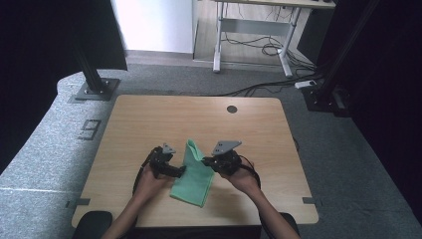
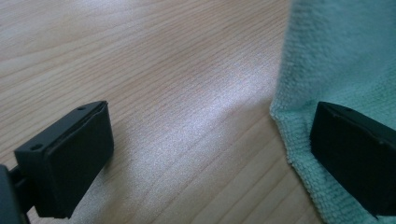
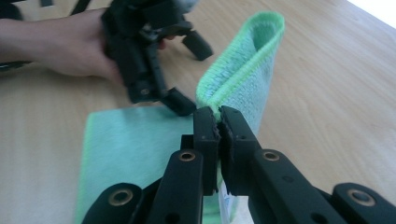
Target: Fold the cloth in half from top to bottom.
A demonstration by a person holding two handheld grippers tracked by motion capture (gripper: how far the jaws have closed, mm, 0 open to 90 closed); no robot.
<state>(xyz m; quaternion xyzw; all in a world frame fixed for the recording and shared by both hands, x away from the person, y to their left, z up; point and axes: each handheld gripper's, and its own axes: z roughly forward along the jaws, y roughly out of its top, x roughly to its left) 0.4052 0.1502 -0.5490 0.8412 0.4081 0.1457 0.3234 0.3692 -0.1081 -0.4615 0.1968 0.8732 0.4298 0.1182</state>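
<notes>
At the near middle of the wooden table (image 1: 149,119), I hold a green cloth (image 1: 195,174) between my two grippers. My right gripper (image 3: 218,122) has its jaws clenched on the cloth's edge, lifting that part into an upright fold that stands above the tabletop, its looped top curling away from the jaws in the right gripper view. The rest of the cloth lies flat on the wood, running toward my side of the table. My left gripper (image 2: 210,154) sits low at the cloth's left edge with its jaws released and spread wide: one pad rests over bare wood, the other over the cloth's border, with nothing pinched between them. In the high view both of my hands come in from the bottom, the left hand (image 1: 148,183) beside the flat part, the right hand (image 1: 244,179) beside the raised fold.
</notes>
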